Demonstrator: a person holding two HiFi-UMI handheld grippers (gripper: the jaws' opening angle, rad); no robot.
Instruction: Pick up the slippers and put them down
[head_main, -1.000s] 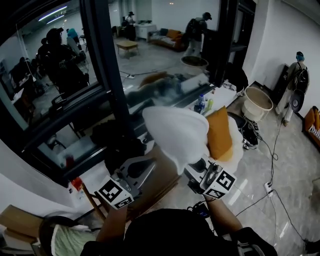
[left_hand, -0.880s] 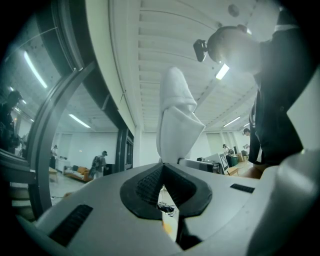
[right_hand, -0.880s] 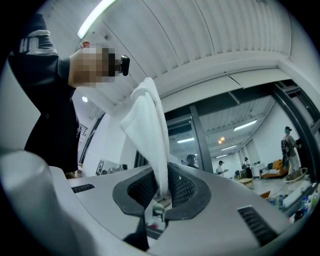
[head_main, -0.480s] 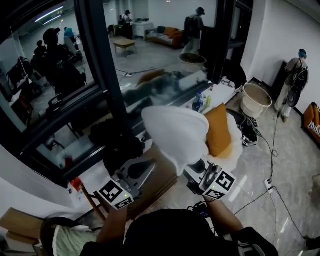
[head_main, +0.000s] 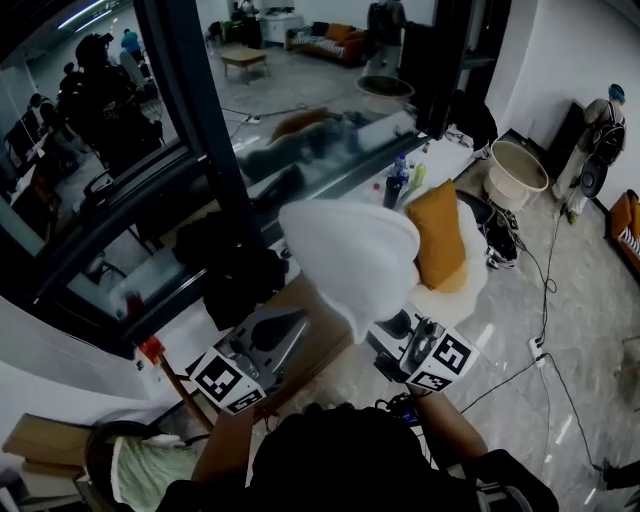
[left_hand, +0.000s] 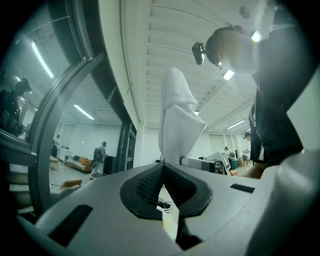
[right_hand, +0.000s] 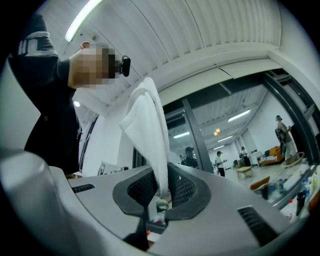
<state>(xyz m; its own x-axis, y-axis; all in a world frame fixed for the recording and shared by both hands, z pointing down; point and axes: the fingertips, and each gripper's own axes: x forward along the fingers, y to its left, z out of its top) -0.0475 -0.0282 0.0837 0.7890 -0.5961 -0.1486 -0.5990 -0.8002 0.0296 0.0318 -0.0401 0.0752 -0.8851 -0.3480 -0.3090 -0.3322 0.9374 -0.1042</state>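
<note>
Aloft, fluffy white tapering slipper (head_main: 350, 250), pinched in right claw (right_hand: 161, 184)

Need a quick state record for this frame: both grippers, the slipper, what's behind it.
right gripper: shut on white slipper, clamped near its lower end
white slipper pose: raised in the air, standing up above the right jaws
left gripper: jaws together, nothing between them; white slipper lies beyond its tips
behind white slipper (head view): orange cushion

Glossy marble floor (head_main: 590, 330), black window frame (head_main: 200, 130), ribbed white ceiling (right_hand: 200, 30)
</note>
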